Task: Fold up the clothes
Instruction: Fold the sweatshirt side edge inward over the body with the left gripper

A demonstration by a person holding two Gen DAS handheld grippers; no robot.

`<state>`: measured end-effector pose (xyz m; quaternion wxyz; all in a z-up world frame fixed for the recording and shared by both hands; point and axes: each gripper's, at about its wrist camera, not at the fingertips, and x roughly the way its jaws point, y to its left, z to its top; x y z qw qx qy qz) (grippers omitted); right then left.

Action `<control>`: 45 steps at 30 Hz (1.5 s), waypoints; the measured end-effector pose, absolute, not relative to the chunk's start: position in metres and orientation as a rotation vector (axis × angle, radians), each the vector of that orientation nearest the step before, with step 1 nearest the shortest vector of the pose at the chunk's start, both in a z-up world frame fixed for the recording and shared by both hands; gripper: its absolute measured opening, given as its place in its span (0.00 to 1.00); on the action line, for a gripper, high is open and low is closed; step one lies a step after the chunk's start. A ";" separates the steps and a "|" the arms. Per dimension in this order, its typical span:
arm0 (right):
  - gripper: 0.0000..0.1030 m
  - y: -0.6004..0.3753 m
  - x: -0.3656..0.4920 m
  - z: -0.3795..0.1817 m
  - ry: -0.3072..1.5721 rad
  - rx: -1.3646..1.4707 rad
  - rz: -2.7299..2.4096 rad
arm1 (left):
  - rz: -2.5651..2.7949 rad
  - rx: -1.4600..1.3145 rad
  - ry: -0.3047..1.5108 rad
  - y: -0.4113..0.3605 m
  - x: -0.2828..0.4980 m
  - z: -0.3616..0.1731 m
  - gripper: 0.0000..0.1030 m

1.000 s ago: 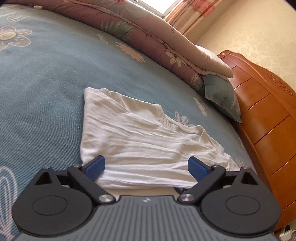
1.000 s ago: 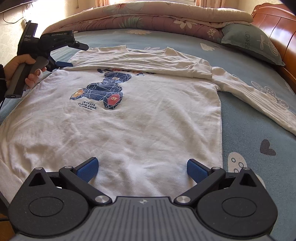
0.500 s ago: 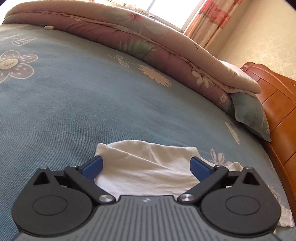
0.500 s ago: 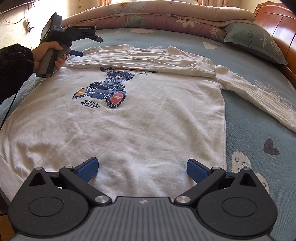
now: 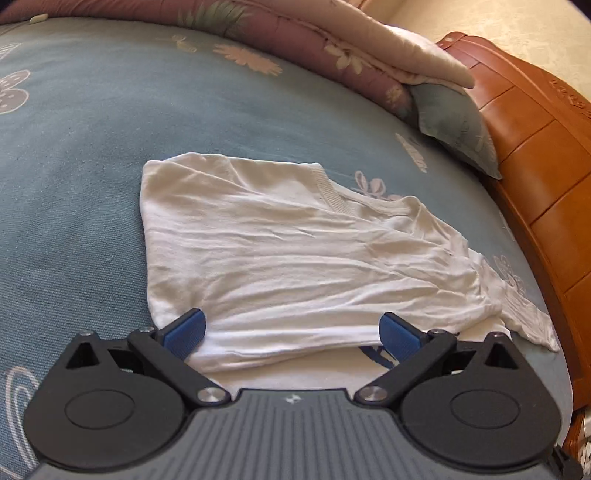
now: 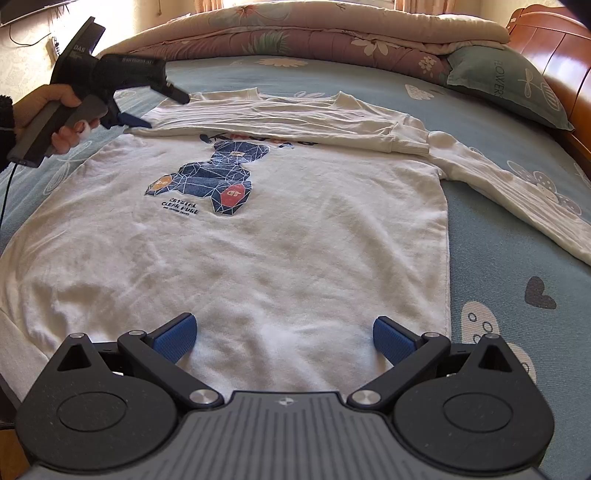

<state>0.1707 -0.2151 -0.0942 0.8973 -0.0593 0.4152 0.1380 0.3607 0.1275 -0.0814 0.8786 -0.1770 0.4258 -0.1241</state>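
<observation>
Daylight, warm and bright in both views. Source appears to be behind the folded quilt [image 6: 332, 33] at the far side of the bed [image 6: 517, 258]; top edge of the right wrist view is close to blown out there. White shirt [image 6: 258, 240] bright but not clipped: wrinkles and chest print stay legible. Shadows soft; a faint one under the shirt's folded edge [image 5: 280, 354] in the left wrist view. Strong fisheye bowing: bed surface curves, headboard [image 5: 535, 166] bends at the frame edge. Corners vignetted dark. Focus sharp throughout, no motion blur noted. Mild glare on the headboard varnish.
</observation>
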 end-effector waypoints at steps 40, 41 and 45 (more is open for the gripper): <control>1.00 -0.217 0.167 -0.106 0.757 -0.076 0.241 | -0.306 -0.090 0.824 0.054 0.262 -0.087 0.99; 1.00 -0.216 0.166 -0.105 0.757 -0.077 0.236 | -0.289 -0.046 0.834 0.050 0.263 -0.094 0.99; 1.00 -0.215 0.157 -0.103 0.768 -0.072 0.196 | -0.242 0.115 0.816 0.034 0.255 -0.104 0.99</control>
